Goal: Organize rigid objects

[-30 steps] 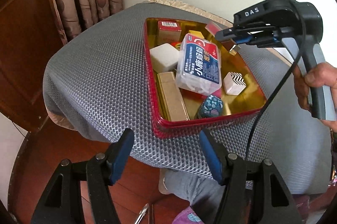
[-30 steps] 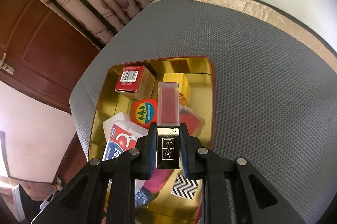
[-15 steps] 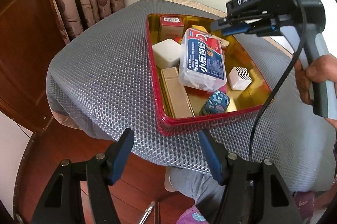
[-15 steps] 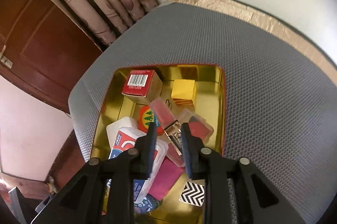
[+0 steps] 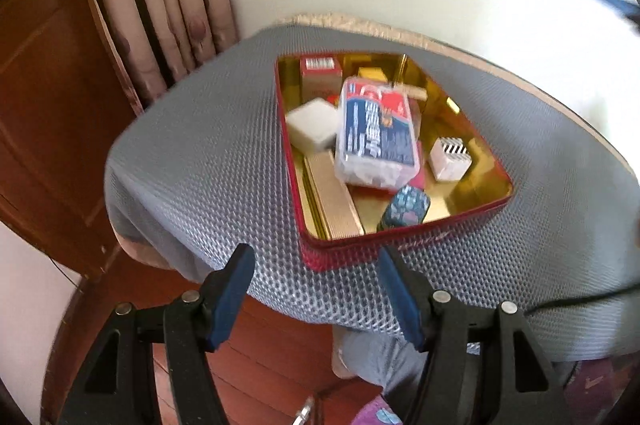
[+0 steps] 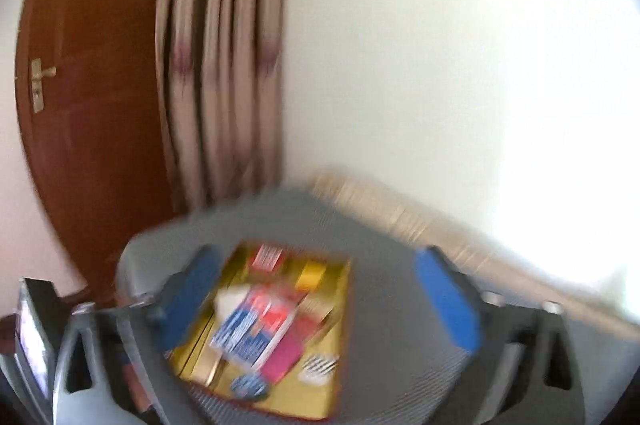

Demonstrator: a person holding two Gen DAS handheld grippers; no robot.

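A red tin tray [image 5: 400, 245] with a gold inside sits on a grey mesh cushion [image 5: 208, 161]. In it lie a clear box with a blue and red label [image 5: 376, 133], a white block [image 5: 314, 123], a long gold box [image 5: 334, 197], a zigzag cube [image 5: 450, 159], a dark patterned tin [image 5: 406, 207] and a gold-capped tube [image 5: 412, 91] behind the clear box. My left gripper [image 5: 316, 285] hangs open before the tray's near rim, nothing between its fingers. My right gripper [image 6: 320, 301] is high over the tray [image 6: 324, 401], its jaws opening wide and empty; that view is blurred.
A red barcode box [image 5: 320, 73] and a yellow block [image 5: 372, 73] fill the tray's far end. Curtains [image 5: 168, 5] and a brown wooden door [image 6: 92, 85] stand at the left, a pale wall behind. Wooden floor [image 5: 272, 353] lies below the cushion's front edge.
The right gripper let go of the gold-capped tube into the tray, spread its jaws wide and swung up and away. The left gripper has hardly moved.
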